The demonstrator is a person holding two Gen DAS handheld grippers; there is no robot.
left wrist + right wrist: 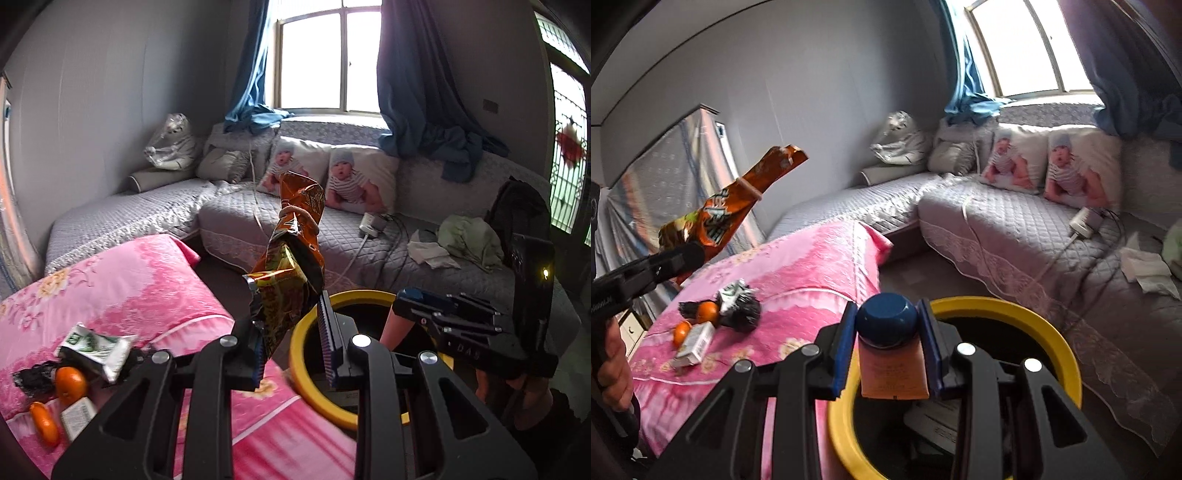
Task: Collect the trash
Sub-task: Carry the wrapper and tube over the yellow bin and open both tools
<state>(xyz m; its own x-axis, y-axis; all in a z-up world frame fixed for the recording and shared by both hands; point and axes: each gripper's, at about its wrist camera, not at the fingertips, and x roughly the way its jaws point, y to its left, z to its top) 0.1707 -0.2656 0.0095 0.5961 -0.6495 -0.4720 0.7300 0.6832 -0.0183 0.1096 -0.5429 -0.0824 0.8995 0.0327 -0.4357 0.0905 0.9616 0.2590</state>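
Pink floral bedding lies just left of both grippers, with the yellow-rimmed bin (1067,354) right under them. Right gripper (888,354) is clamped on a blue-capped tube (892,373), poised over the opening, ready to drop. Left gripper (293,343) pinches an orange snack bag (291,266) upright, close to the rim — next in line, I'd guess. Farther left on the bed (812,266), wrappers (733,295) and oranges (708,311) wait.

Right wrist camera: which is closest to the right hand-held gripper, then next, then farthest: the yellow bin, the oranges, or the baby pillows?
1. Yellow bin, right under the right hand-held gripper, which holds a blue-capped tube.
2. Oranges, left, on the pink blanket.
3. Baby pillows, far right, on the sofa.
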